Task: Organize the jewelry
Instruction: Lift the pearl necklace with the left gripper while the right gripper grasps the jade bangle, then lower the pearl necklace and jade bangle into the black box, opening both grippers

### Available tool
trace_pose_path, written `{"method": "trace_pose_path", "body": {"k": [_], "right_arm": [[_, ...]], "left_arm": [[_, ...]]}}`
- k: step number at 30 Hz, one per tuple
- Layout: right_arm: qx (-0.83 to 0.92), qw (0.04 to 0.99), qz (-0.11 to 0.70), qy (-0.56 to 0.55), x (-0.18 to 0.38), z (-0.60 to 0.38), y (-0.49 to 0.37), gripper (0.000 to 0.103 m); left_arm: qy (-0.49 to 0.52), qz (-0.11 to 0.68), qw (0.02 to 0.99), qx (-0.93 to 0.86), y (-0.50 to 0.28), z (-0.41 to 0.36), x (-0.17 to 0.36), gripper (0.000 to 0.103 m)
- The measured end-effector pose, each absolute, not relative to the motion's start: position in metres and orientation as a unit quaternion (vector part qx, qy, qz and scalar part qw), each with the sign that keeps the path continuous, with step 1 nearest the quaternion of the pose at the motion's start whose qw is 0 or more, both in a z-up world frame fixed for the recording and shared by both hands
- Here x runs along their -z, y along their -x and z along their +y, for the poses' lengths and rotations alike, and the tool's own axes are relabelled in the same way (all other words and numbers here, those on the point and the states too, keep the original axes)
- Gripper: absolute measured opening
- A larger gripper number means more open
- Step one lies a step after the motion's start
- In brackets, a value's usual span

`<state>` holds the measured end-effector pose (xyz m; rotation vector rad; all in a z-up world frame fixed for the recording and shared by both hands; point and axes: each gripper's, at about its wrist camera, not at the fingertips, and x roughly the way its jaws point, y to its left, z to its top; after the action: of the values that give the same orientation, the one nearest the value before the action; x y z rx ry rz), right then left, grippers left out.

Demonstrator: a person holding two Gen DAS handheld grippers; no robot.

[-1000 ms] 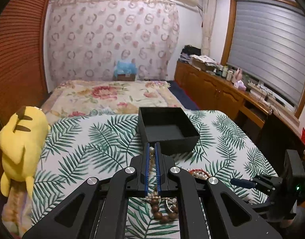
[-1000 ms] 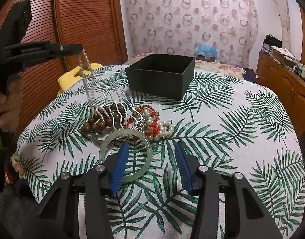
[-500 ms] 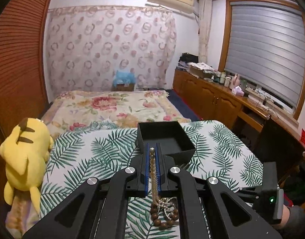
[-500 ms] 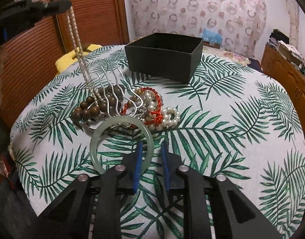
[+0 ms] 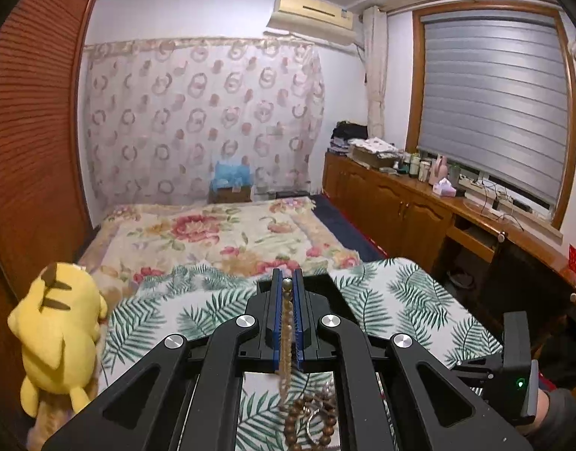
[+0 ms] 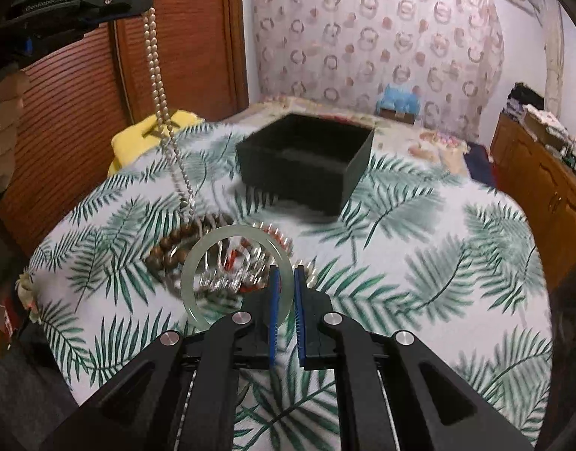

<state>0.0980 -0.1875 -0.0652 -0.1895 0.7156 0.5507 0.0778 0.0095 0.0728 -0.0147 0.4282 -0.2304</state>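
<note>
While the left gripper (image 6: 147, 0), held high left of the black box (image 6: 306, 158), clamps a pearl strand (image 6: 158, 86), it points slightly downward. Nearer than the box, the right gripper (image 6: 284, 282) tilts down, its jaws having just closed on the jade bangle (image 6: 212, 240).

Off my left tong's view, a yellow plush toy (image 5: 58, 332) slumps at the lower left, against the palm-leaf tablecloth (image 5: 408, 300). Behind it lies a floral bedspread (image 5: 212, 233), with a ring-patterned curtain (image 5: 197, 120) across the centre and an air conditioner (image 5: 312, 13) above. At right I see a grey window blind (image 5: 490, 101) over wooden cabinets (image 5: 385, 203).
</note>
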Motion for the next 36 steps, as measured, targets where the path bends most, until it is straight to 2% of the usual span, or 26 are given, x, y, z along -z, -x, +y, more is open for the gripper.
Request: {"method": "trace_pose_path", "body": {"k": [20, 36], "right_arm": [[-0.248, 0.922, 0.286, 0.085, 0.017, -0.190, -0.167, 0.009], [-0.238, 0.926, 0.281, 0.077, 0.018, -0.189, -0.198, 0.009]], "left_arm": [[-0.027, 0.190, 0.975, 0.111, -0.127, -0.010, -0.115, 0.004], [-0.041, 0.225, 0.968, 0.104, -0.178, -0.029, -0.096, 0.004]]}}
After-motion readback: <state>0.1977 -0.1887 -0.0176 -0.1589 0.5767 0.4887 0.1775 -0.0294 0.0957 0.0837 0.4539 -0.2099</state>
